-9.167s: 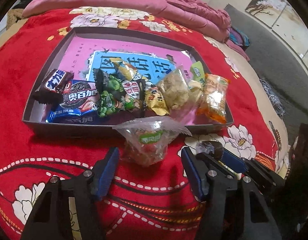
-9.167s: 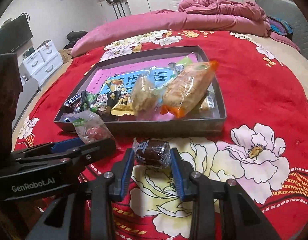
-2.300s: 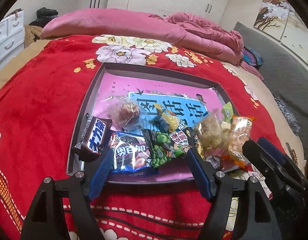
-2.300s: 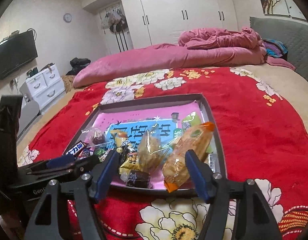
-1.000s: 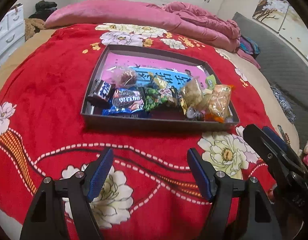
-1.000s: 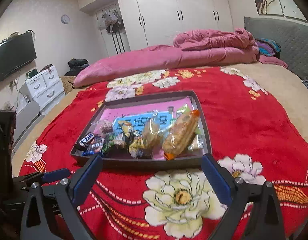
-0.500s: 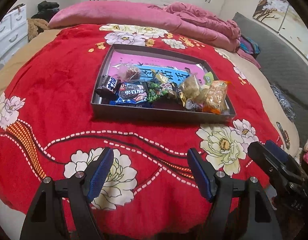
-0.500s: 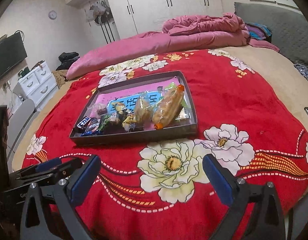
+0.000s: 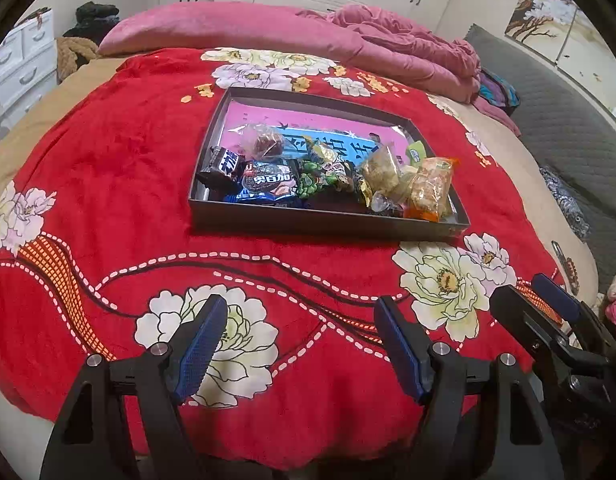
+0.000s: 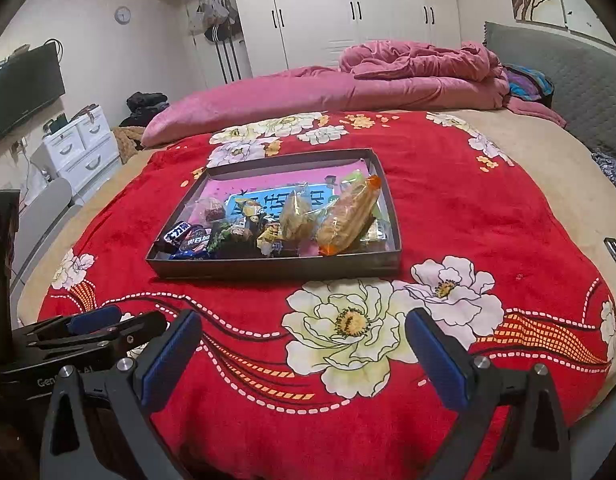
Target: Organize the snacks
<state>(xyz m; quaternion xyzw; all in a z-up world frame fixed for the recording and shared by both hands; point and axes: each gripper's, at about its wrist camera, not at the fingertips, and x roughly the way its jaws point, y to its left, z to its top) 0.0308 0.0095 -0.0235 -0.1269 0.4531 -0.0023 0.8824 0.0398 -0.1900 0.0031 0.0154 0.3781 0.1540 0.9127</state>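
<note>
A dark shallow tray (image 9: 328,222) (image 10: 275,268) sits on the red flowered blanket. Several snack packets lie in its near half: a black chocolate bar (image 9: 221,168), a blue cookie pack (image 9: 267,182), a green pea pack (image 9: 314,178), a clear bag of red sweets (image 9: 263,142) and an orange cracker pack (image 9: 430,188) (image 10: 348,216). My left gripper (image 9: 301,340) is open and empty, well short of the tray near the bed's front edge. My right gripper (image 10: 303,352) is open and empty, also short of the tray.
A pink quilt and pillow (image 10: 348,84) lie at the bed's far side. White drawers (image 10: 77,144) and a TV (image 10: 19,92) stand at left. A grey headboard (image 10: 580,76) is at right. The right gripper shows in the left wrist view (image 9: 548,320).
Both grippers have pulled back from the tray toward the bed's front edge and stay open. The red sweets bag and dark candy picked up earlier now lie in the tray.
</note>
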